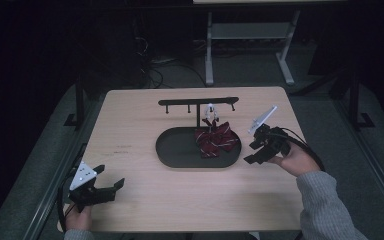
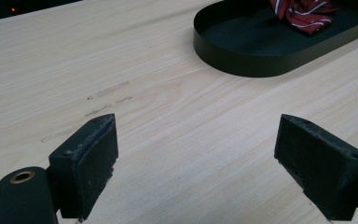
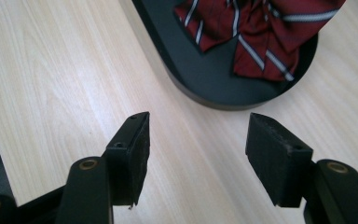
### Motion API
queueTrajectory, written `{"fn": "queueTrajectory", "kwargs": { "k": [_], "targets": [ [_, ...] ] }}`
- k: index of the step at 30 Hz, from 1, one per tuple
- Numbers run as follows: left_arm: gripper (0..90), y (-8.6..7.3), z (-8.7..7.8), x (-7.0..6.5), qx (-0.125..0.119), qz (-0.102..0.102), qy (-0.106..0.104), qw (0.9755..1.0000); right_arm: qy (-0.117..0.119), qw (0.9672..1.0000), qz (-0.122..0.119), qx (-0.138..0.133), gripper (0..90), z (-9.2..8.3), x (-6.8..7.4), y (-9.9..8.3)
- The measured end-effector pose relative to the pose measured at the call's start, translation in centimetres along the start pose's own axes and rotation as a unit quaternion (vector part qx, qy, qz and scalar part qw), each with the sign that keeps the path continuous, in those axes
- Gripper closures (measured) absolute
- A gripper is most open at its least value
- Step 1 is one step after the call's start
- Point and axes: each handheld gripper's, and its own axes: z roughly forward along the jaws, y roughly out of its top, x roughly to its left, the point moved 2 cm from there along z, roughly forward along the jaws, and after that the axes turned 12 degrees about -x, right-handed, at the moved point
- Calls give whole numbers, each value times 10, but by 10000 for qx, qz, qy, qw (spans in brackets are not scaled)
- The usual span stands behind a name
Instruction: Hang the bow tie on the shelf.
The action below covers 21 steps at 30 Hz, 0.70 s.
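A dark red striped bow tie [image 1: 215, 140] lies in the right end of a black oval tray [image 1: 180, 150], under a black hook rack [image 1: 198, 102] that rises from the tray's far side. A small white clip [image 1: 210, 112] hangs from the rack above the tie. My right gripper [image 1: 252, 152] stands open just right of the tray, held by a hand in a grey sleeve. In the right gripper view its jaws [image 3: 198, 119] point at the tray's rim [image 3: 205, 84] and the tie [image 3: 256, 28], with only bare table between them. My left gripper [image 1: 111, 176] rests open near the front left corner.
The light wooden table [image 1: 145, 200] has its front edge close to both hands. From the left gripper view, the left gripper [image 2: 196, 126] faces bare wood, with the tray [image 2: 242, 60] and tie [image 2: 303, 14] farther off. A white-legged desk [image 1: 250, 35] stands behind the table.
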Motion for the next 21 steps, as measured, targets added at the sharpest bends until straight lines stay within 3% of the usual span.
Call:
{"fn": "queueTrajectory", "kwargs": {
  "k": [21],
  "targets": [
    [131,0,2,-2,44,49,-23,10000,-45,9995,239,-177,384,-1,11,-42]
  ]
}}
